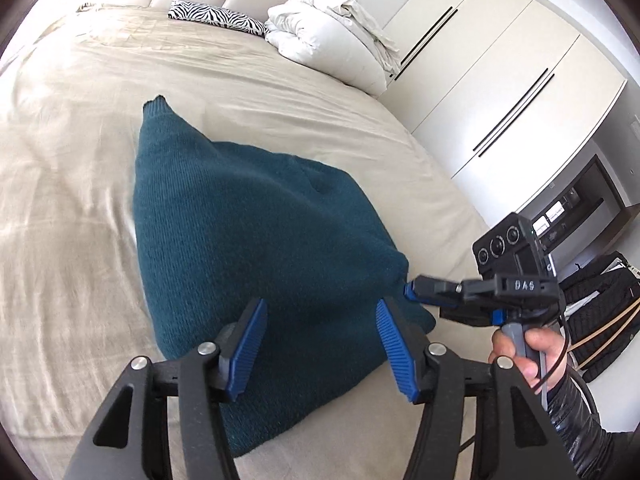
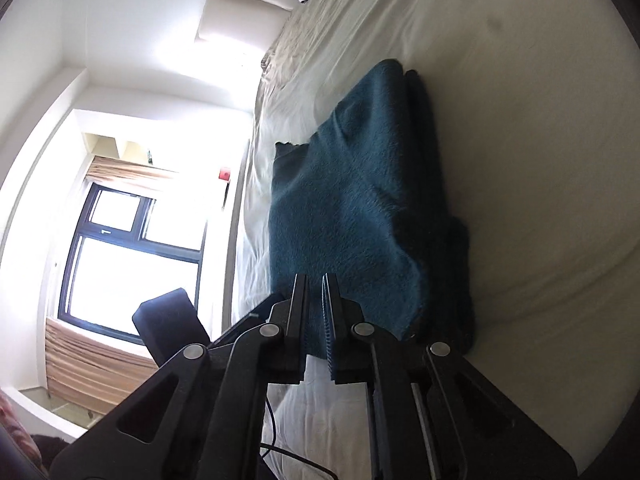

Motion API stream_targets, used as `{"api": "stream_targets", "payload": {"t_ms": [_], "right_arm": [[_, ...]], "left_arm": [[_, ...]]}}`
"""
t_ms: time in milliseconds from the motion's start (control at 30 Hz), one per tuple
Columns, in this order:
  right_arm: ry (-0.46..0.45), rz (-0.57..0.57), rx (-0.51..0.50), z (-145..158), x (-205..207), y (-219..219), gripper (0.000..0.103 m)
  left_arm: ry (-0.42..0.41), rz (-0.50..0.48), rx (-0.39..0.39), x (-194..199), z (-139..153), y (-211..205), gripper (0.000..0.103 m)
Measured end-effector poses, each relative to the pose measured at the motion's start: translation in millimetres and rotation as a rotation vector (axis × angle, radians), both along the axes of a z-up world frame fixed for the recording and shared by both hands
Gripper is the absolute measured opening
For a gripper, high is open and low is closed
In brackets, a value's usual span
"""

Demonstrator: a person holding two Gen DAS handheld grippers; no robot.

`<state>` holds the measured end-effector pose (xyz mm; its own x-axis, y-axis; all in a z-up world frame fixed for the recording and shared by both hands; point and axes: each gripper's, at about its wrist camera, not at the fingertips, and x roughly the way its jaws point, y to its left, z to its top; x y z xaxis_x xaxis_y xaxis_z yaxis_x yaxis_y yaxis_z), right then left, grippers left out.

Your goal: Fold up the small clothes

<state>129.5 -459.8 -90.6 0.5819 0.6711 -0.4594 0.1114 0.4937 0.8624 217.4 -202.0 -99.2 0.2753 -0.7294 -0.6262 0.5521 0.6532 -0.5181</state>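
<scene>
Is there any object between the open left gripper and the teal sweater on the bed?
Nothing visible. The left gripper hangs open directly over the teal sweater, whose corner the right gripper pinches.

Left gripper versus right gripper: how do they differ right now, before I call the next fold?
The left gripper stands open, its blue pads apart over the teal sweater and pressing nothing; the right gripper is shut, pinching the sweater's corner. The left hangs above the near edge, while the right holds its corner lifted off the bed. Both have blue ribbed pads on black frames.
</scene>
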Motion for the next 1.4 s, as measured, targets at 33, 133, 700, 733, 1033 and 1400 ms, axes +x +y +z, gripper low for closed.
{"api": "stream_targets", "payload": {"t_ms": [33,133,700,733,1033,1400], "right_arm": [[0.037,-0.001,-0.03,-8.7,5.3,2.9,0.008],[0.109,-0.054,-0.032,-42.8,9.9,-13.9,0.005],[0.095,-0.034,-0.13,-17.6,80.0,-34.0,0.006],[0.086,-0.061,-0.064,-31.8,80.9,-44.0,0.0],[0.053,-0.11,-0.053,-45.7,90.6,-60.2,0.0],[-0.082,-0.179,-0.461,53.0,49.2,-27.0,0.073]], "left_arm": [[0.001,0.012,0.016,5.5,-1.7,-0.2,0.061],[0.045,0.018,0.033,22.2,-17.7,-2.4,0.058],[0.019,0.072,0.081,61.5,-17.9,-3.4,0.062],[0.02,0.075,0.077,64.1,-19.7,-4.4,0.062],[0.038,0.078,0.07,76.0,-31.1,-2.3,0.054],[-0.049,0.214,0.018,56.5,1.7,46.6,0.067]]}}
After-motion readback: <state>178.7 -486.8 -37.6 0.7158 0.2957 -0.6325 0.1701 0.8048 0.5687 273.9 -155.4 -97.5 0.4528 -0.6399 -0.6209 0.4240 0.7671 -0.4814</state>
